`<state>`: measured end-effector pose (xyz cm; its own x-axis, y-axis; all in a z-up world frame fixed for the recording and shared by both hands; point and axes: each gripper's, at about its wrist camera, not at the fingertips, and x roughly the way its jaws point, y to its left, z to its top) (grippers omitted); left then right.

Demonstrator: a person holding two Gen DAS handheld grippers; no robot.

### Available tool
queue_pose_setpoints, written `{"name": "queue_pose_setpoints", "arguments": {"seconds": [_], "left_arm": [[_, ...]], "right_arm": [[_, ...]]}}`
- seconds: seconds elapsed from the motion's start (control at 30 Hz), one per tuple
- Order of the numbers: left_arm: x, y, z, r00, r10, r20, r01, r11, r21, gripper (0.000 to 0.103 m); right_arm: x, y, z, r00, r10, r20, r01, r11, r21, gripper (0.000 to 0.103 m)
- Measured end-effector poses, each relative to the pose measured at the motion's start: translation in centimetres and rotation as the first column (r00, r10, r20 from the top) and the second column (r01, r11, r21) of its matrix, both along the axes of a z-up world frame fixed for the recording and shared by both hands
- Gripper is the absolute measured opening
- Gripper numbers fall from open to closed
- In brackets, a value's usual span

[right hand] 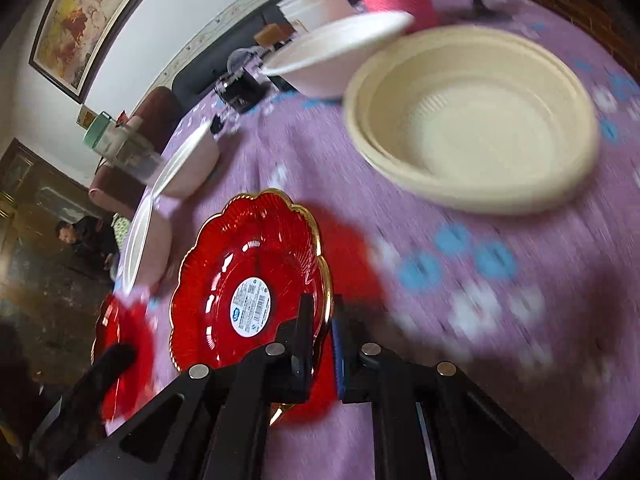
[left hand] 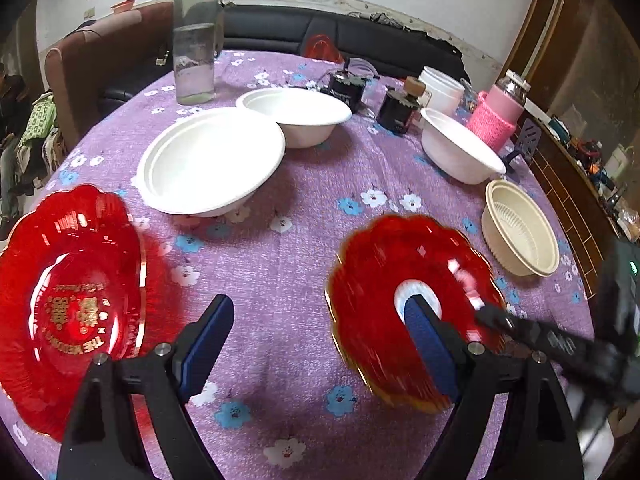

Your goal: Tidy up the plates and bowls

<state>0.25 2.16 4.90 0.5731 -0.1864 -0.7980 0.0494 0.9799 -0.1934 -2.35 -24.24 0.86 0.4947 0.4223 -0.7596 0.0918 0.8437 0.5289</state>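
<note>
Glossy red plastic plate (right hand: pixel 248 280) – gilt-rimmed, matt cloth (left hand: pixel 304 240)

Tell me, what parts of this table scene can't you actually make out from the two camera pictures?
- Left wrist view: the glossy red scalloped plastic plate with the white sticker is motion-blurred, and a finger of the open left hand-held gripper covers part of it.
- Right wrist view: the sticker's print is too small to read.
- Right wrist view: the cream ribbed plastic bowl is smeared.

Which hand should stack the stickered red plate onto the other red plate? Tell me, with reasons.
Right. The right gripper is already shut on the rim of the stickered plate, tilted off the cloth. The left gripper is open and empty, with the other red plate lying beside it.
</note>
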Motion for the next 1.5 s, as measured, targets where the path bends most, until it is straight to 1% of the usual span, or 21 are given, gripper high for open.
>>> {"name": "queue_pose_setpoints", "arguments": {"seconds": [0.07, 0.17, 0.3, 0.33, 0.37, 0.4, 0.43, 0.47, 0.5, 0.53, 0.57, 0.6, 0.7, 0.8, 0.97, 1.13, 1.33, 1.5], "left_arm": [[0.5, -0.6, -0.5, 1.0, -0.012, -0.014, 0.012, 1.0, 0.0, 0.086], [1.4, -1.7, -1.3, 0.999, -0.033, -0.033, 0.034, 0.999, 0.01, 0.086], [2.2, -2.8, -2.2, 0.998, -0.048, -0.042, 0.049, 0.998, 0.027, 0.086], [2.3, -3.1, -2.4, 0.998, -0.055, -0.041, 0.056, 0.998, 0.029, 0.084], [2.6, -3.3, -2.6, 0.997, -0.065, -0.044, 0.066, 0.997, 0.03, 0.079], [2.8, -3.6, -2.8, 0.996, -0.073, -0.052, 0.074, 0.997, 0.03, 0.067], [3.1, -3.9, -3.1, 0.994, -0.084, -0.068, 0.086, 0.996, 0.028, 0.052], [3.3, -4.2, -3.6, 0.991, -0.1, -0.091, 0.102, 0.995, 0.021, 0.044], [3.4, -4.5, -4.0, 0.988, -0.112, -0.108, 0.114, 0.993, 0.014, 0.031], [3.3, -4.7, -4.0, 0.989, -0.11, -0.094, 0.114, 0.993, 0.028, 0.027], [3.2, -5.0, -3.9, 0.99, -0.113, -0.085, 0.116, 0.992, 0.039, 0.026], [3.1, -5.1, -3.9, 0.99, -0.11, -0.084, 0.114, 0.992, 0.047, 0.026], [2.7, -5.2, -3.8, 0.992, -0.109, -0.067, 0.114, 0.992, 0.061, 0.025], [2.1, -4.9, -3.4, 0.993, -0.109, -0.053, 0.112, 0.992, 0.06, 0.022], [0.7, -4.2, -1.8, 0.995, -0.1, -0.011, 0.1, 0.994, 0.045, 0.022], [-1.0, -2.8, 0.1, 0.996, -0.072, 0.05, 0.07, 0.997, 0.046, 0.023], [-3.1, 1.2, 2.7, 0.993, 0.004, 0.12, -0.006, 1.0, 0.023, 0.023], [-4.1, 5.6, 4.2, 0.983, 0.088, 0.159, -0.09, 0.996, 0.007, 0.023]], "right_arm": [[-1.2, -0.8, -0.2, 1.0, 0.001, -0.007, -0.001, 1.0, 0.003, 0.009], [-2.1, -1.3, -0.3, 1.0, -0.006, 0.014, 0.006, 1.0, -0.018, 0.01], [-2.4, -1.2, -0.2, 0.999, -0.014, 0.03, 0.015, 0.999, -0.031, 0.017], [-2.5, -1.1, -0.2, 0.999, -0.012, 0.036, 0.013, 0.999, -0.033, 0.017], [-2.5, -0.9, -0.2, 0.999, -0.013, 0.043, 0.014, 0.999, -0.039, 0.018], [-2.3, -0.8, -0.2, 0.999, -0.014, 0.047, 0.016, 0.999, -0.045, 0.018], [-2.3, -0.7, -0.2, 0.999, -0.013, 0.051, 0.016, 0.999, -0.051, 0.018], [-2.2, -0.5, -0.2, 0.998, -0.011, 0.056, 0.014, 0.998, -0.056, 0.018], [-2.1, -0.3, -0.2, 0.998, -0.011, 0.062, 0.015, 0.998, -0.063, 0.018], [-2.1, -0.1, -0.3, 0.998, -0.013, 0.067, 0.018, 0.997, -0.071, 0.018], [-2.0, 0.1, -0.3, 0.997, -0.012, 0.072, 0.017, 0.997, -0.076, 0.018], [-2.0, 0.3, -0.3, 0.997, -0.007, 0.078, 0.013, 0.997, -0.082, 0.021], [-2.1, 0.6, -0.2, 0.996, 0.006, 0.089, 0.004, 0.994, -0.11, 0.02], [-2.3, 0.6, -0.2, 0.996, 0.0, 0.095, 0.011, 0.994, -0.113, 0.018], [-3.0, 0.7, 0.1, 0.994, -0.006, 0.111, 0.017, 0.995, -0.099, 0.016], [-4.0, 2.1, 2.0, 0.987, 0.017, 0.161, 0.001, 0.994, -0.109, 0.016], [-4.7, 5.3, 4.5, 0.971, 0.079, 0.226, -0.051, 0.991, -0.127, 0.016], [-4.2, 10.1, 6.1, 0.952, 0.159, 0.262, -0.123, 0.981, -0.148, 0.017]]}}
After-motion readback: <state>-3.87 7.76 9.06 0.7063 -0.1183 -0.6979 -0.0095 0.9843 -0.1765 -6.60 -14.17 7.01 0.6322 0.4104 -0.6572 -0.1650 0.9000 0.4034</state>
